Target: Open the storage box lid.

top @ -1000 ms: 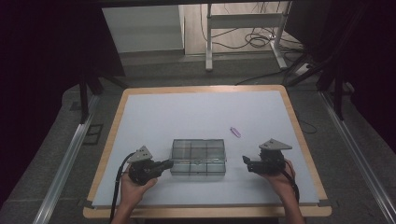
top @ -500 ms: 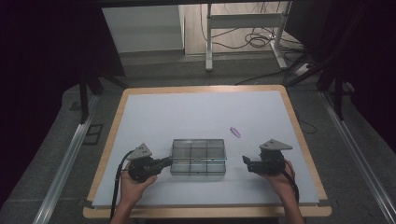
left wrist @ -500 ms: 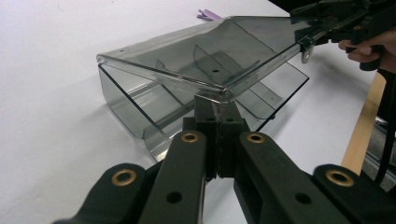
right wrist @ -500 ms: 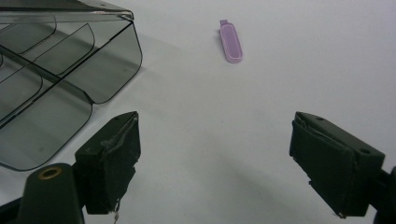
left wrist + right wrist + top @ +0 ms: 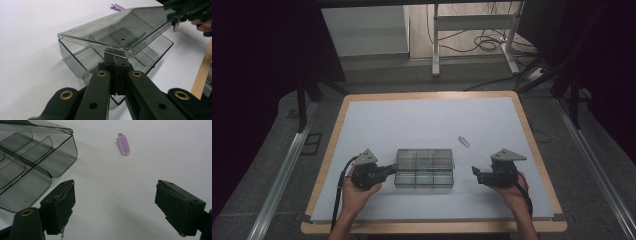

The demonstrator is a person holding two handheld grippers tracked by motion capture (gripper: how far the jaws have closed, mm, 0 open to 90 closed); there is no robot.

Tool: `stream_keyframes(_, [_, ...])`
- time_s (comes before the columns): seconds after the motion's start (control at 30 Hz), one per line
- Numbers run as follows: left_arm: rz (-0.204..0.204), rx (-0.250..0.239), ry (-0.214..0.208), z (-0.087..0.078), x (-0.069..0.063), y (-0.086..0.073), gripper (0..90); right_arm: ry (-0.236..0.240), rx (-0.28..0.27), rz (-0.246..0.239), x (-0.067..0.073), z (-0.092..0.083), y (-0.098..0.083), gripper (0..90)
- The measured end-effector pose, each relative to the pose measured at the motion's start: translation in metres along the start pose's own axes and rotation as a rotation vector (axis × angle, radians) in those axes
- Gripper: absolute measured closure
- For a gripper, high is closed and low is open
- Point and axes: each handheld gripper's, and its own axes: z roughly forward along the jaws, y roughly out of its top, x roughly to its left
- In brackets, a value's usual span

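White tabletop (image 5: 422,125) framed by a wooden edge carries a smoky clear compartment box (image 5: 424,168) near its front middle, lid tilted up in the left gripper view. Pressed against the box's left end, the left gripper (image 5: 116,65) has its jaws closed together beneath the lid's rim. Right of the box, across bare surface, the right gripper (image 5: 113,207) stands wide open. A small purple stick (image 5: 123,144) lies beyond.

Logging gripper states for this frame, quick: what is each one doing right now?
Left gripper: shut, jaws pinching the near edge of the clear compartment box.
Right gripper: open, holding nothing, over bare table near the purple stick.
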Motion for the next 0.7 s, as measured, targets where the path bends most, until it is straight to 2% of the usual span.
stream_keyframes(0.27, [-0.017,-0.022,-0.017,0.004,0.004,0.009,90.0,-0.002,0.002,0.005,-0.002,0.001,-0.001,15.9])
stream_keyframes(0.37, [-0.019,-0.019,-0.019,0.003,0.006,0.011,90.0,-0.002,0.002,0.005,-0.001,0.001,-0.001,15.9])
stream_keyframes(0.53, [-0.034,-0.041,-0.024,0.0,0.009,0.011,90.0,-0.002,-0.003,0.001,0.0,0.0,0.0,15.9])
stream_keyframes(0.6, [-0.028,-0.042,-0.027,0.0,0.009,0.01,90.0,0.001,-0.006,-0.001,0.001,0.0,0.001,16.1])
stream_keyframes(0.7, [-0.028,-0.041,-0.03,0.001,0.01,0.01,90.0,0.032,-0.032,-0.002,0.004,0.0,0.003,17.3])
